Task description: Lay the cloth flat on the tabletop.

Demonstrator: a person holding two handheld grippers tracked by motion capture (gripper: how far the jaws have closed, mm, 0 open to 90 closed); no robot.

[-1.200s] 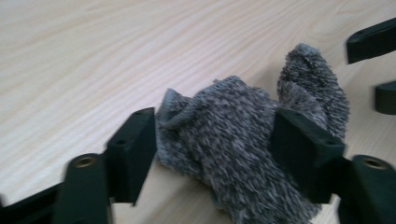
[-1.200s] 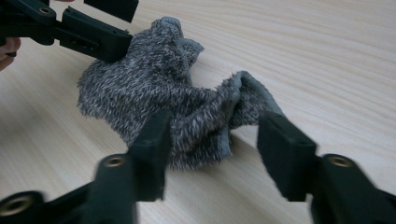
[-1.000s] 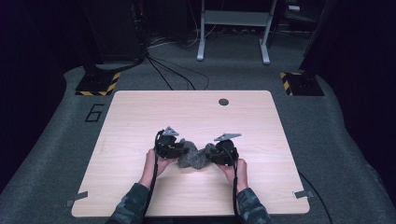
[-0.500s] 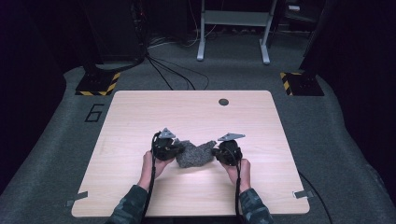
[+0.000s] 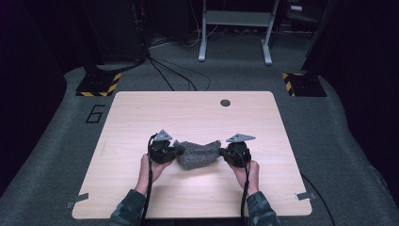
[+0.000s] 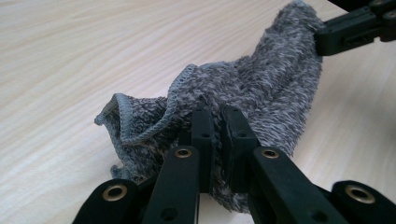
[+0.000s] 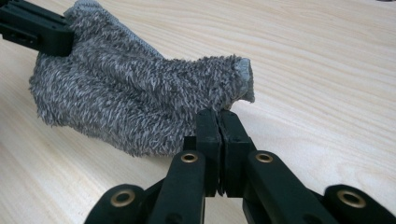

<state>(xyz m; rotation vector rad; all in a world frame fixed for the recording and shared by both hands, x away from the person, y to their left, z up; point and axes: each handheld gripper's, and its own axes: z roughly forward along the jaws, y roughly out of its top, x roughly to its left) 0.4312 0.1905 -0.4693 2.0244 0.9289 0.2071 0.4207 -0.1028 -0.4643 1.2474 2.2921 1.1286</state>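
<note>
Pinching one fuzzy grey cloth [image 5: 197, 153] between them, my left gripper [image 6: 217, 122] and right gripper [image 7: 218, 122] each have both black jaws pressed together on the fabric, one at each end. The cloth is shaggy terry with a stitched hem, bunched and sagging onto the pale wooden table [image 5: 141, 113] near its front edge. Farther off, one small dark round grommet [image 5: 225, 102] sits by the far edge.

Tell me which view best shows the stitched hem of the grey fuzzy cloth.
The left gripper view: the grey fuzzy cloth fills it close up, its stitched hem curling beside the left hand-held gripper. The right gripper view shows mostly pile, with a hem corner. The high view shows the cloth too small to tell.
</note>
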